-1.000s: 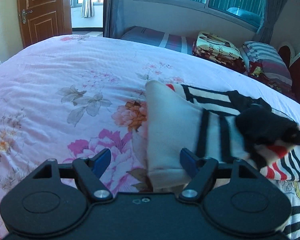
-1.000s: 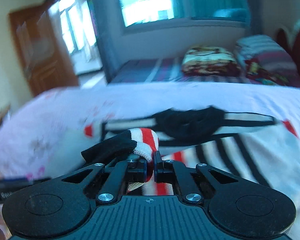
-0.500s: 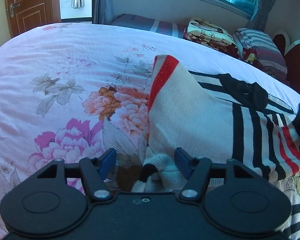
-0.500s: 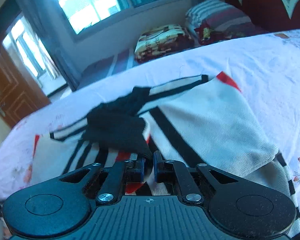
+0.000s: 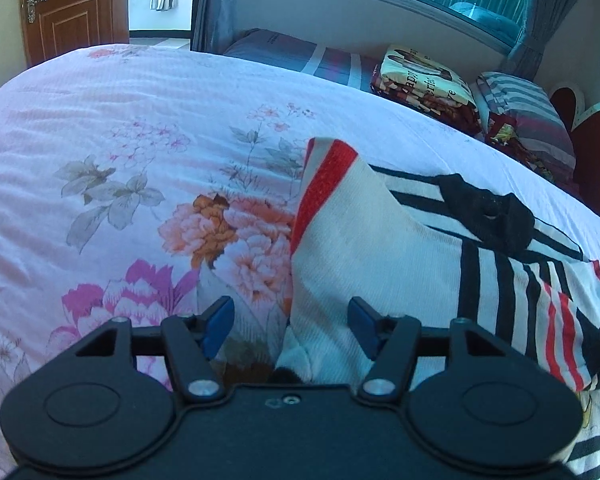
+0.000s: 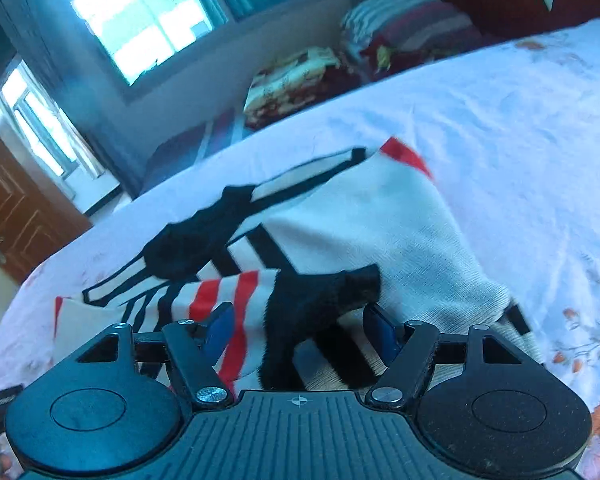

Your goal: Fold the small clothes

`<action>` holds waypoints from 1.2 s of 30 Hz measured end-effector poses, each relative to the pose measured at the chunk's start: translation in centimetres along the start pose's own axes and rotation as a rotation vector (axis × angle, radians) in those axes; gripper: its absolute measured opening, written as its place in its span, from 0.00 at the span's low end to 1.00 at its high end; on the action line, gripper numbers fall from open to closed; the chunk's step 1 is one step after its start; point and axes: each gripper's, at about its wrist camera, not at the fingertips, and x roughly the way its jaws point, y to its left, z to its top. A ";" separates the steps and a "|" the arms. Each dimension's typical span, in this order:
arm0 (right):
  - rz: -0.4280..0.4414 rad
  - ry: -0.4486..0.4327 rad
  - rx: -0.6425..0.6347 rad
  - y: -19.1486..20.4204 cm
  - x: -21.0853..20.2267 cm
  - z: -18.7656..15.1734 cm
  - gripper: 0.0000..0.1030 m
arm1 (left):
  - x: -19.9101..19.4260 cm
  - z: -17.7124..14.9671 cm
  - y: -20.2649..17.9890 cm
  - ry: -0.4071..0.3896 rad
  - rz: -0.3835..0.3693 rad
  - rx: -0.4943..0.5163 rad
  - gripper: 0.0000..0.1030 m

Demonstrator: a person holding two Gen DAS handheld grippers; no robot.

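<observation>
- Left wrist view: my left tool (image 5: 288,326) hangs over the bed (image 5: 140,128) with its jaws standing apart. The near edge of the striped sweater (image 5: 380,240) lies between them; the cloth sits against the right blue pad (image 5: 362,326), while the left pad is clear of it, over the flowered sheet. I read this tool as released, not gripping. Only this view shows the sweater's left side folded over, cream with a red band rising ahead of my tool, and the black collar (image 5: 488,212) further ahead to the right. Beyond the bed are a wooden door (image 5: 68,8) and stacked pillows (image 5: 428,80).
- Against a second ago, the left jaws have narrowed a little, and the folded flap has settled flatter, with its red band turned up.
- Right wrist view: my right tool (image 6: 300,330) has just been opening; a second ago it was clenched on the sleeve. The jaws now stand apart with the striped sleeve and its black cuff (image 6: 320,292) lying loose between them, laid over the sweater's body. The left pad (image 6: 220,328) is beside the red-and-white stripes; whether it touches I cannot tell. Only this view shows the sweater's right side, smooth and cream, running ahead to a red tip. The picture is somewhat blurred.
</observation>
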 end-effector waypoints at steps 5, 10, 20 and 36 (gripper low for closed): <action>-0.004 0.033 -0.028 0.4 1.2 0.3 0.09 | 1.3 1.7 0.0 0.000 -0.031 -0.051 0.37; 0.015 -0.039 -0.227 2.6 0.1 0.3 0.09 | 3.2 3.9 -0.5 -0.020 -0.005 -0.045 0.35; -0.071 0.013 -0.224 0.5 2.3 -0.5 0.09 | 5.9 4.6 0.1 -0.029 0.031 -0.091 0.08; -0.012 0.021 -0.162 0.1 1.8 0.4 0.09 | 6.8 6.3 0.3 0.000 -0.074 -0.051 0.24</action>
